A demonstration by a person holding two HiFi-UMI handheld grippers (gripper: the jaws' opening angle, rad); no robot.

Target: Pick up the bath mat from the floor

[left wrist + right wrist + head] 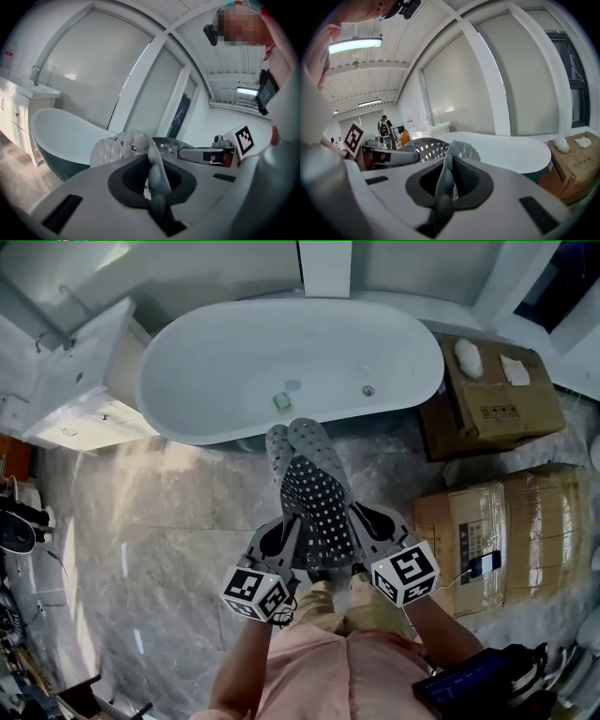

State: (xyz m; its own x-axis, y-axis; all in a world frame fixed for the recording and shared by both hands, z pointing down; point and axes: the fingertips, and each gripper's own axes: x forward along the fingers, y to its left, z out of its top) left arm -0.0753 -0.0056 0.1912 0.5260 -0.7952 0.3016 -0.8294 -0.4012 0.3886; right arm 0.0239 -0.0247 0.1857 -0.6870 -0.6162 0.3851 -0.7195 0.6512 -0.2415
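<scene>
The bath mat (317, 493) is pinched at its near edge by the left hand-held gripper (284, 538) at 7 o'clock and the right hand-held gripper (367, 523) at 5 o'clock. Two spaced grips are judged to hold the limp mat clear of the floor (141, 521).

Bath mat (314, 493) bumpy grey rubber; bathtub (234, 362) glossy; floor (159, 540) polished marble.

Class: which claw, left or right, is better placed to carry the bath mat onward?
Neither: left claw and right claw are each shut on the near edge of the bath mat, side by side, so probably both together.
</scene>
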